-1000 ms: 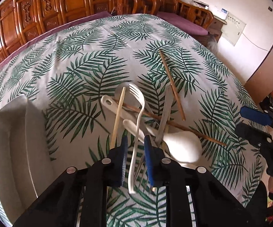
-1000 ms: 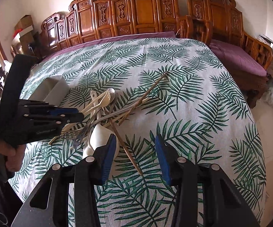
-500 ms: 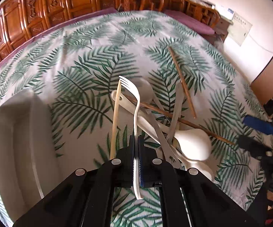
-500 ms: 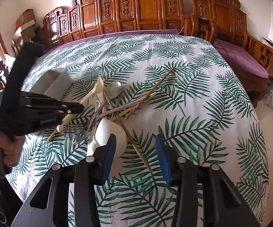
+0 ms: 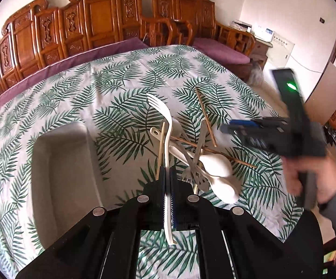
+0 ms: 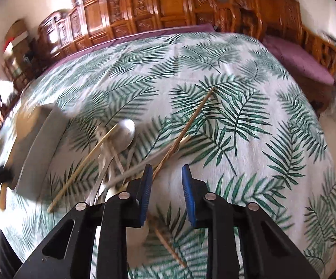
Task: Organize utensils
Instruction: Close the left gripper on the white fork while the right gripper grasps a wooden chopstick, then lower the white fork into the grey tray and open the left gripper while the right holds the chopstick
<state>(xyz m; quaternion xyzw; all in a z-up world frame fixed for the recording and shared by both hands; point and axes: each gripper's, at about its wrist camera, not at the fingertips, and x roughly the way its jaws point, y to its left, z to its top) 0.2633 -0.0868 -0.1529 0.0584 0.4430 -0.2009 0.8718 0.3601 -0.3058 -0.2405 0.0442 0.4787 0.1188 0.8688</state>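
Observation:
My left gripper (image 5: 168, 174) is shut on a white plastic fork (image 5: 165, 125) and holds it lifted above the table, tines pointing away. Under it lies a pile of utensils: a white ladle-like spoon (image 5: 216, 162), metal cutlery (image 5: 200, 144) and brown chopsticks (image 5: 206, 116). A grey tray (image 5: 61, 162) sits to the left of the pile. My right gripper (image 6: 166, 181) is open, low over the pile, with a brown chopstick (image 6: 191, 118) running between its fingers. A metal spoon (image 6: 126, 132) and a pale chopstick (image 6: 84, 162) lie to its left. The right gripper also shows in the left wrist view (image 5: 237, 127).
The table wears a palm-leaf cloth (image 5: 121, 81). Carved wooden chairs (image 5: 98, 18) with purple cushions line the far side. The grey tray (image 6: 37, 144) is at the left in the right wrist view. The table edge drops off at the right (image 6: 330, 127).
My left gripper closed on the white fork and lifted it off the pile. My right gripper moved forward and down over the pile and stayed open.

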